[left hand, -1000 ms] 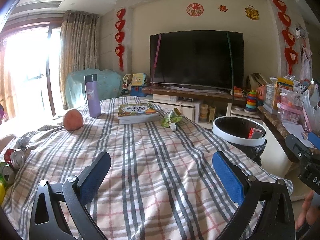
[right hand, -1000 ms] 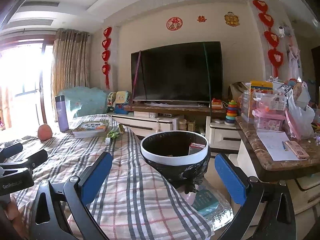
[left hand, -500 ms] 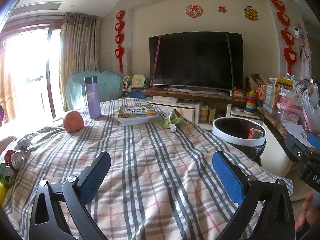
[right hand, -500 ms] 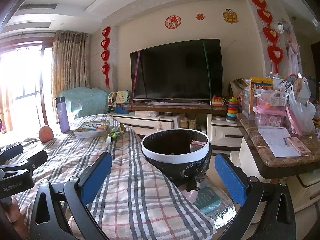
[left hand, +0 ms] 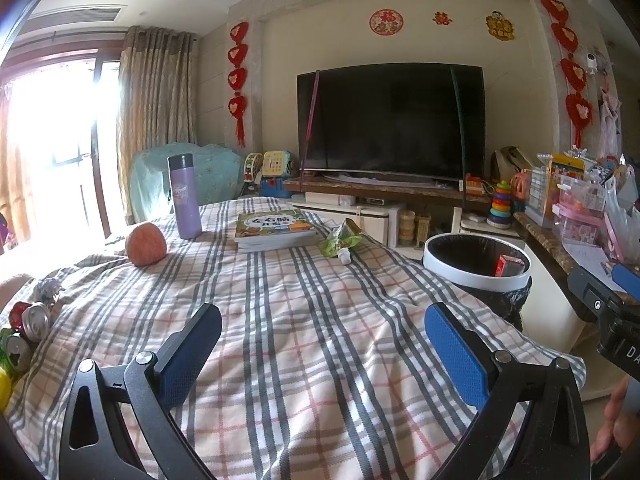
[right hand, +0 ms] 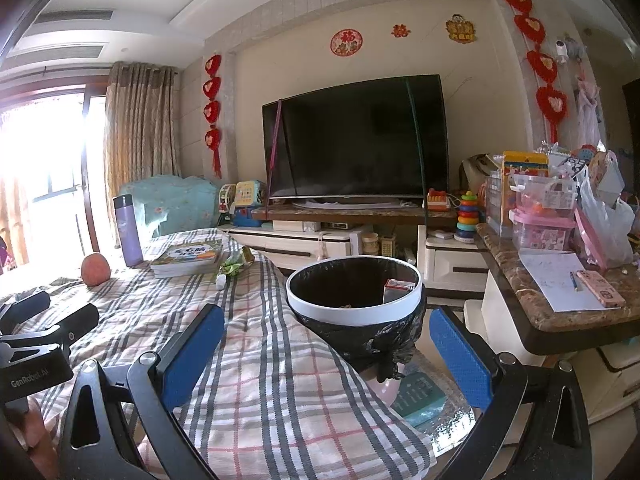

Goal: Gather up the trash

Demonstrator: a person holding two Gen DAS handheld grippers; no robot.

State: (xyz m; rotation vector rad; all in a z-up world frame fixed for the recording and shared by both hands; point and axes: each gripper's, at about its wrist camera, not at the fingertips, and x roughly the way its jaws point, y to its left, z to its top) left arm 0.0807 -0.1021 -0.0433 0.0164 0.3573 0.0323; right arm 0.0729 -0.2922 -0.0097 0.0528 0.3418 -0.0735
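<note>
A living room with a dark television on the far wall and a bright window at the left fills the left wrist view. In front lies a bench covered with a plaid cloth. The left gripper hangs above the cloth with its blue-padded fingers wide apart and nothing between them. On the far part of the cloth stand a purple flask, an orange fruit and a stack of books. Just right of the books lies a crumpled green wrapper with a small white cap beside it. At the left edge of the cloth lie crushed cans. Off the right edge stands a white-rimmed trash bin lined with a black bag, a red box inside it.

The right wrist view shows the same room from further right. The right gripper has its fingers wide apart and empty, with the cloth's edge and the trash bin ahead between them. The red box leans against the bin's inner wall. The green wrapper lies on the cloth beyond, next to the books. At the right, a marble counter carries papers, a pink phone and plastic boxes. The left gripper's body shows at the left edge.
</note>
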